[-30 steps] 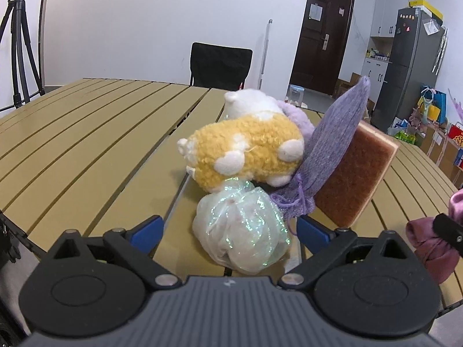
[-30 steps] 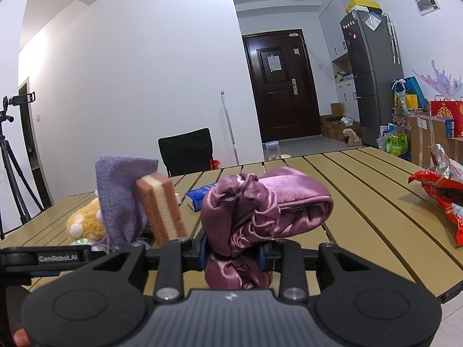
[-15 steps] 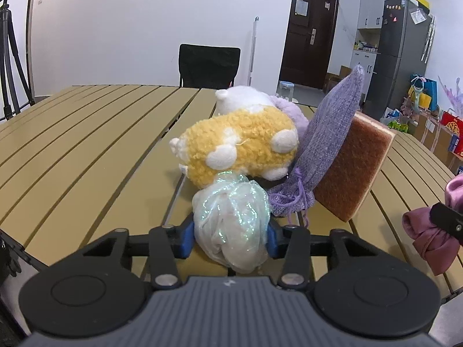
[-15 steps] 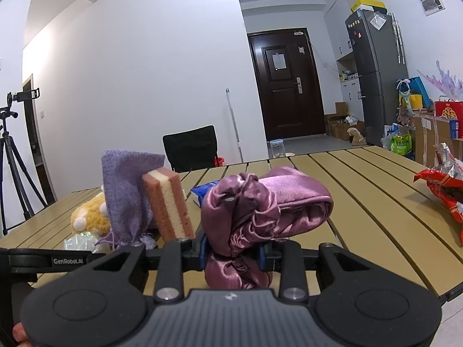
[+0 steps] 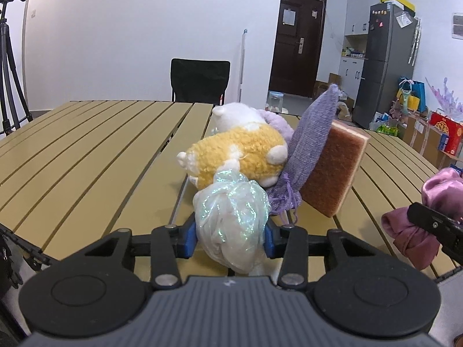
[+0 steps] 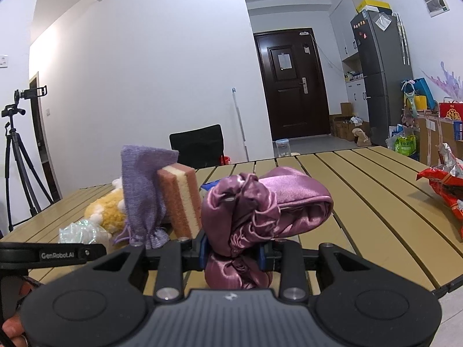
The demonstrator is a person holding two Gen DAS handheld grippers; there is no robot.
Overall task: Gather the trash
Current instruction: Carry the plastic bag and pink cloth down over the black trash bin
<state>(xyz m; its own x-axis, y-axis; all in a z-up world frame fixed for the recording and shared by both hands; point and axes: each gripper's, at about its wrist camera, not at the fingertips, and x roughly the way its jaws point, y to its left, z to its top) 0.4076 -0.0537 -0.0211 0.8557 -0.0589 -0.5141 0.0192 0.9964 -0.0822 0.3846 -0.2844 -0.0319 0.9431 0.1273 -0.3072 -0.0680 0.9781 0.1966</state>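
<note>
- Two grippers, both loaded: the left gripper (image 5: 230, 238) is closing, its blue pads already pressing the sides of a shimmery bag (image 5: 231, 219) at the table's (image 5: 86, 156) near edge.
- Right gripper (image 6: 233, 253) is clamped on a pink pouch (image 6: 260, 202), also by the near edge.
- Bag looks light, soft and slippery; a mid-body pinch will likely crush it, so its gathered neck seems safer.
- Plush (image 5: 240, 156), purple sack (image 5: 312, 141) and sponge (image 5: 332, 170) lie just behind, touching.
</note>
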